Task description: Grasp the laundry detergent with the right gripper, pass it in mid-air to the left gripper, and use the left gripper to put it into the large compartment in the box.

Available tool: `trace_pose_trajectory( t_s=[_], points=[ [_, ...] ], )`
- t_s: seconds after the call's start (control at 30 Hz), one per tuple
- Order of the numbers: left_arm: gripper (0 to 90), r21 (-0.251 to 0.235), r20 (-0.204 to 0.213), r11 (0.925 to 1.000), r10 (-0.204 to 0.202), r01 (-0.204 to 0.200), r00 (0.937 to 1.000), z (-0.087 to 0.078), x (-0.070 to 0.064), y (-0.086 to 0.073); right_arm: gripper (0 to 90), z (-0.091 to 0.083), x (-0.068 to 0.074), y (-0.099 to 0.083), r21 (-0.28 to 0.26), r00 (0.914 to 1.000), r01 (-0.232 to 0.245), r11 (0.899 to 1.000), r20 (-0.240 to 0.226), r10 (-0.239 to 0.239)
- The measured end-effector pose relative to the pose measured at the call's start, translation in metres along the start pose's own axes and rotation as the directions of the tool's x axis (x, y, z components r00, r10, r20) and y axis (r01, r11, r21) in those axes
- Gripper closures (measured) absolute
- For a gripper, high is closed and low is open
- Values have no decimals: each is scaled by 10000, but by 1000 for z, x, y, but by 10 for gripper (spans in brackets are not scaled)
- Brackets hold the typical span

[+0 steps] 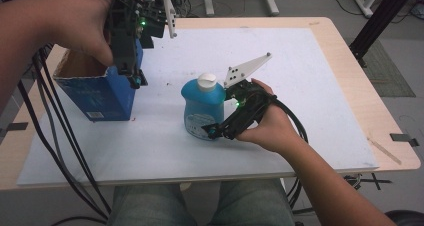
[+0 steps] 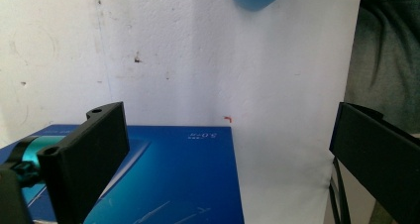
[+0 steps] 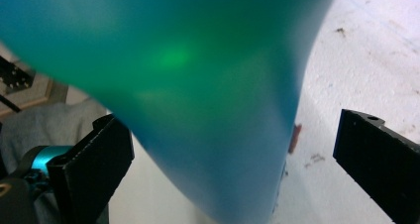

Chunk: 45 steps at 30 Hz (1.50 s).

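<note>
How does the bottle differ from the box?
The bottle is rounded, with a white cap; the box is square-sided, its top open. The bottle stands between the right gripper's open jaws; the box sits under the left gripper, ungripped. Both are blue and upright.

The right hand-held gripper [image 3: 233, 169] has its two black jaws spread wide, one rising at the lower left and one at the lower right. Between them, very close and out of focus, stands a blue bottle [image 3: 198, 100], its body widening upward and carrying a soft green glow. The bottle sits nearer the left jaw, with a clear gap to the right jaw. Behind the right jaw lies the white tabletop [image 3: 366, 55], marked with small brown specks. Beyond the left jaw, grey cloth [image 3: 39, 125] is visible.
</note>
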<state>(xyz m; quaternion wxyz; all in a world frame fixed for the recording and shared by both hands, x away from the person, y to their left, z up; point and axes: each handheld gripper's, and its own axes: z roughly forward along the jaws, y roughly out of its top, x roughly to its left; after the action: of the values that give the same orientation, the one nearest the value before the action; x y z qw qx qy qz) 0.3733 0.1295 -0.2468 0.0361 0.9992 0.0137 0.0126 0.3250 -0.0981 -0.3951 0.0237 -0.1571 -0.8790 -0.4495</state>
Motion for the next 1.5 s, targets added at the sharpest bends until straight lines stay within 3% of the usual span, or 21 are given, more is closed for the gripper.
trace_pose_trajectory(
  t_s=[0.33, 0.57, 0.7, 1.3, 1.37, 1.5],
  points=[
    [18, 35, -14, 10000, -44, 44, 10000, 0, 0, -2, 19, 6, 2, -1, -647, 9999, -3, 9979, 103, 10],
    [17, 25, -13, 10000, -64, 64, 10000, 1, 0, -2, 69, 12, 4, -4, -923, 9998, 55, 9957, 175, -39],
    [17, 29, -22, 10000, -79, 80, 10000, 1, 0, -3, 142, 12, 4, -5, -1147, 9998, 86, 9934, 194, -64],
    [17, 73, -20, 9999, -95, 96, 10000, 3, 1, -1, 193, 13, 5, -6, -1335, 9988, 214, 9908, 468, -152],
    [18, 113, -12, 9999, -98, 98, 10000, 3, 1, -1, 258, 12, 5, -7, -1381, 9990, 273, 9900, 402, -219],
    [18, 112, 0, 9999, -104, 104, 9999, 3, 1, -2, 259, 12, 5, -6, -1506, 9989, 311, 9881, 398, -254]
  ],
)
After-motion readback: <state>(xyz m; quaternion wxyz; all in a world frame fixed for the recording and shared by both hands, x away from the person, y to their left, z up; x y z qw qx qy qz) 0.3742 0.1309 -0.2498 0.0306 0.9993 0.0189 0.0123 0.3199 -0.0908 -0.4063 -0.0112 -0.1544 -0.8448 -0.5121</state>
